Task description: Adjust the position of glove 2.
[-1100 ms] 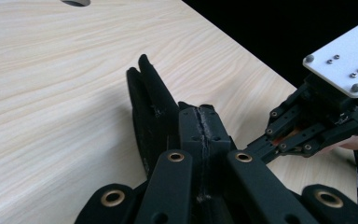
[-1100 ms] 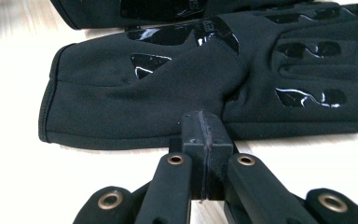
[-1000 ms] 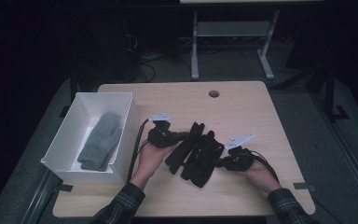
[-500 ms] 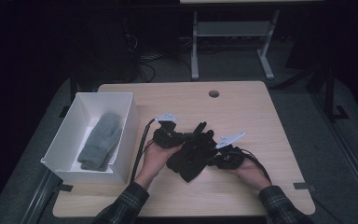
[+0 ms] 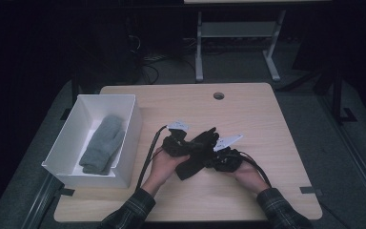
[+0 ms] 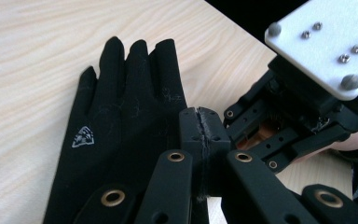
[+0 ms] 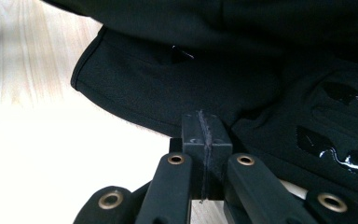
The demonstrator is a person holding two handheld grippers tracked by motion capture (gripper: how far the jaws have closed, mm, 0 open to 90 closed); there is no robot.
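Observation:
A pair of black gloves lies bunched in the middle of the wooden table. My left gripper presses against the pile from the left, my right gripper from the right. In the left gripper view the shut jaws rest over a black glove with a small white logo, fingers pointing away; the right gripper's body and grey plate sit just beyond. In the right gripper view the shut jaws touch the edge of a black glove cuff, with glossy grip patches at the right. Nothing is between either pair of pads.
A white box stands at the table's left edge with a grey knitted glove inside. A round cable hole is near the far edge. A black cable trails from the left gripper beside the box.
Both hands have moved toward each other. The two black gloves, spread side by side before, are now pushed into a tighter pile between the grippers.

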